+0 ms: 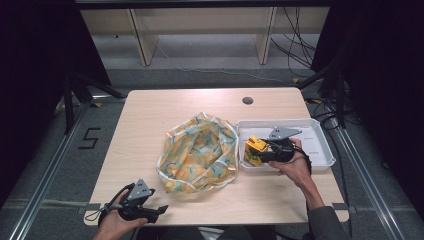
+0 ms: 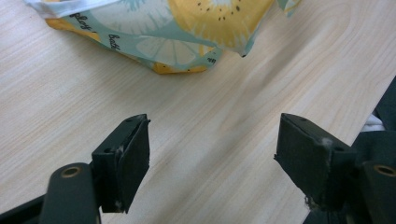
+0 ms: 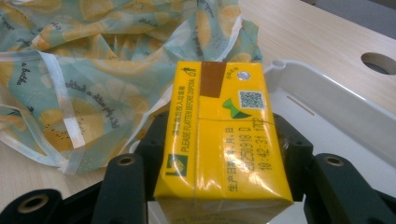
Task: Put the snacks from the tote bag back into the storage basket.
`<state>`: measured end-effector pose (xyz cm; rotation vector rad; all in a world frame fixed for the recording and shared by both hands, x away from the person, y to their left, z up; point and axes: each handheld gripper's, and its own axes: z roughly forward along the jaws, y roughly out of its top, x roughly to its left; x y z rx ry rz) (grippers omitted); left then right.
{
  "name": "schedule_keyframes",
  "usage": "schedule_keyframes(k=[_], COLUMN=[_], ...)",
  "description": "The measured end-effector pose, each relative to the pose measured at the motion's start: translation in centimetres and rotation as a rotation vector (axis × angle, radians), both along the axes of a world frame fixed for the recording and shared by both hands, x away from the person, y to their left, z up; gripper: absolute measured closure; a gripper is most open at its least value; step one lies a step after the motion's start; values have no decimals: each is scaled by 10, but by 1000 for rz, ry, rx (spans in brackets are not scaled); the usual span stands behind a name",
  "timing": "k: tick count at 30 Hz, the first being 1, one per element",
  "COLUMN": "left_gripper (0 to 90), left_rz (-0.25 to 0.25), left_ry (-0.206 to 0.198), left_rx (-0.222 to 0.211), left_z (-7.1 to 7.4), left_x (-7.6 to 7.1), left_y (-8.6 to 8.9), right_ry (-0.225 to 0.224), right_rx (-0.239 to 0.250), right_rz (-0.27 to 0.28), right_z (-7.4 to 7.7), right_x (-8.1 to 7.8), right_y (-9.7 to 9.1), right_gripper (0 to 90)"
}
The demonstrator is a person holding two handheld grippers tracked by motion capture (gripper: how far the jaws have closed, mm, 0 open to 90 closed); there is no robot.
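Note:
A yellow drink carton (image 3: 219, 135) with printed text and a QR code sits clamped between the jaws of my right gripper (image 3: 219, 154). From above, that carton (image 1: 256, 145) hangs over the left end of the white tray (image 1: 320, 150), with my right gripper (image 1: 261, 150) shut on it. A crumpled bag printed with lemon slices (image 1: 199, 152) lies in the middle of the table, just left of the tray; the same bag (image 3: 93, 79) fills the space beyond the carton. My left gripper (image 1: 159, 212) rests open near the table's front left edge, its jaws (image 2: 212, 156) wide apart over bare wood.
The wooden table (image 1: 150, 120) has a round cable hole (image 1: 247, 100) at the back. Part of the lemon bag (image 2: 168, 32) lies just beyond my left jaws. Shelving legs and cables stand on the floor behind the table.

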<state>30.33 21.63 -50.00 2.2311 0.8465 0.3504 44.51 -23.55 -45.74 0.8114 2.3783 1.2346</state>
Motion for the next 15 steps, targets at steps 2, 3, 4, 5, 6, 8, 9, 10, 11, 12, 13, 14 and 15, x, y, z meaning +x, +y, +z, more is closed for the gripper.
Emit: schedule_keyframes(k=[2, 3, 4, 5, 6, 8, 9, 10, 11, 12, 13, 14, 15], left_gripper=[256, 256, 255, 255, 255, 255, 255, 255, 255, 255, 255, 255, 255], left_rz=[1, 2, 0, -4, 4, 0, 5, 0, 7, 3, 6, 5, 4], left_ry=[-3, -2, 1, -4, -9, -13, -10, -10, -12, -15, -13, -11, -6], left_rx=[-4, -3, 1, 7, 4, 3, -2, 3, -1, 1, -2, -2, -3], left_z=[0, 0, 0, 0, 0, 0, 0, 0, 0, 0, 0, 0, 0], left_x=[0, 0, 0, 0, 1, 1, 1, 1, 1, 1, 1, 1, 1], left_y=[0, 0, 0, 1, 0, 1, 1, 1, 0, 1, 1, 1, 1], right_ry=[9, 11, 21, 33, 57, 27, 21, 22, 52, 53, 44, 57, 26], right_rx=[13, 17, 31, 44, 51, 35, 39, 48, 60, 66, 73, 87, 91], right_rz=[-11, -22, -34, -57, -65, -94, -103, -115, -138, -135, -145, -157, -154], right_z=[0, 0, 2, 3, 5, 9, 10, 12, 14, 16, 18, 20, 20], right_x=[-1, -1, -2, -3, -5, -8, -10, -13, -17, -18, -20, -22, -22], right_y=[-1, -2, -2, -3, -3, -4, -4, -5, -5, -7, -10, -10, -13], right_gripper=[489, 474, 439, 403, 389, 338, 338, 333, 318, 317, 317, 316, 326])
